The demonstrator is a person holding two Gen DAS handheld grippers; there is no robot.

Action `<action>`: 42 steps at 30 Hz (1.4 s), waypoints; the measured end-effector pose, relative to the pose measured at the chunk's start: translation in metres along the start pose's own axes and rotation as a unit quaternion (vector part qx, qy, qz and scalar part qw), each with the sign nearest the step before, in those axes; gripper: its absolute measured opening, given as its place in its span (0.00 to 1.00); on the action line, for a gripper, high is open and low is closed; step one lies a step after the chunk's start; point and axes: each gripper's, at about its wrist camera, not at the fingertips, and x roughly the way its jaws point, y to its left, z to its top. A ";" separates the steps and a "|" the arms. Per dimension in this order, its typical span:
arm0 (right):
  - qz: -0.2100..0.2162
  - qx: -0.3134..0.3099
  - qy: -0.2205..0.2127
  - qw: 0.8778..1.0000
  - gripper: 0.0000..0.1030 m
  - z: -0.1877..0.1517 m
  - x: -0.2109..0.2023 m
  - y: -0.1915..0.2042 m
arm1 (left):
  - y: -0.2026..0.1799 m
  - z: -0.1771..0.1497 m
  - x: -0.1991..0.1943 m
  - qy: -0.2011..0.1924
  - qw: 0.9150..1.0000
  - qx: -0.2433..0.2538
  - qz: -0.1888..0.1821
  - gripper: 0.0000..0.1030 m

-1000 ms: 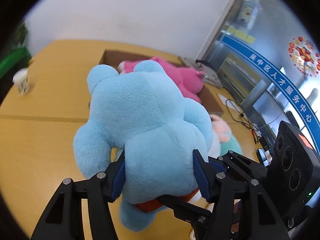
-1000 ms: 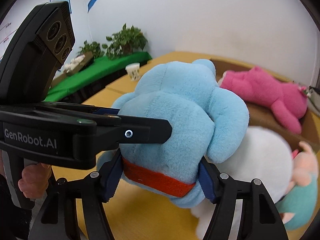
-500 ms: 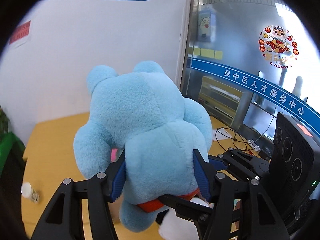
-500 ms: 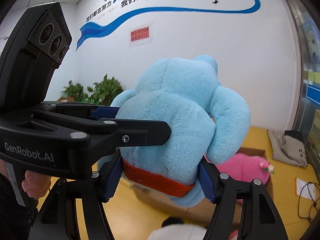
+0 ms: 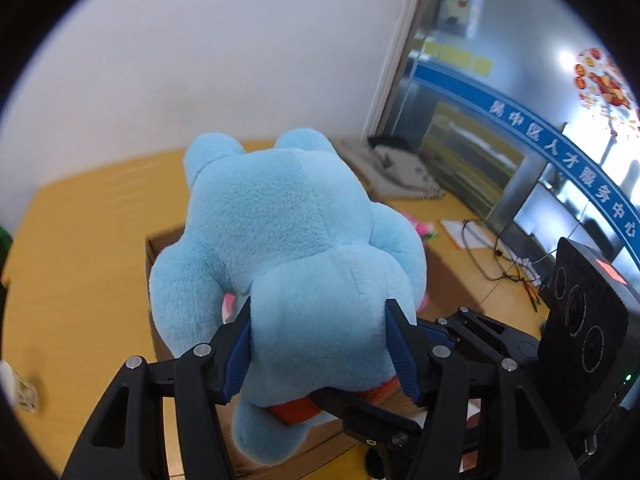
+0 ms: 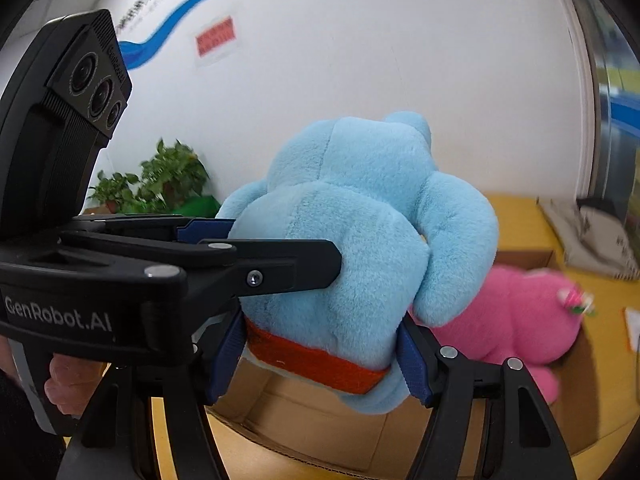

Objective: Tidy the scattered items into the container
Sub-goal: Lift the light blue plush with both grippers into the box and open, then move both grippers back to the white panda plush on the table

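yellow table (image 5: 92,264) under a cardboard box (image 6: 328,424) holding a pink toy (image 6: 516,316); white wall (image 5: 208,68), potted plants (image 6: 160,180); left gripper (image 5: 318,344) and right gripper (image 6: 320,356) both clamped on the blue plush toy (image 5: 288,248)

This is an office or public service centre. A glass partition (image 5: 500,152) carries a blue band of Chinese lettering (image 5: 560,152). A white wall has a painted blue swoosh (image 6: 192,12), and potted plants (image 6: 160,180) stand at far left.

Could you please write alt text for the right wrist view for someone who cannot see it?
A light blue plush toy is clamped between the right tool and the left tool, held above an open cardboard box where a pink plush toy lies.
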 end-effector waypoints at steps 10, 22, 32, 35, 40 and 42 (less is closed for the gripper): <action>-0.018 0.054 0.146 0.988 0.72 -0.051 0.089 -0.001 | 0.062 -0.052 0.057 0.048 0.993 -0.091 -0.052 0.58; -0.027 0.021 0.235 0.971 0.83 -0.080 0.112 0.021 | 0.079 -0.087 0.060 0.072 0.989 -0.124 -0.039 0.72; -0.058 -0.002 0.171 0.984 1.00 -0.067 0.054 0.018 | 0.046 -0.076 -0.031 -0.051 0.989 -0.130 0.047 0.74; -0.063 -0.015 0.140 0.988 1.00 -0.062 0.022 0.018 | 0.019 -0.078 -0.067 -0.093 0.985 -0.122 0.073 0.76; -0.078 -0.025 0.092 0.992 1.00 -0.067 -0.034 0.002 | -0.017 -0.093 -0.097 -0.102 0.983 -0.118 0.099 0.76; -0.096 -0.023 0.078 0.992 1.00 -0.070 -0.048 -0.007 | -0.036 -0.102 -0.104 -0.110 0.982 -0.113 0.109 0.76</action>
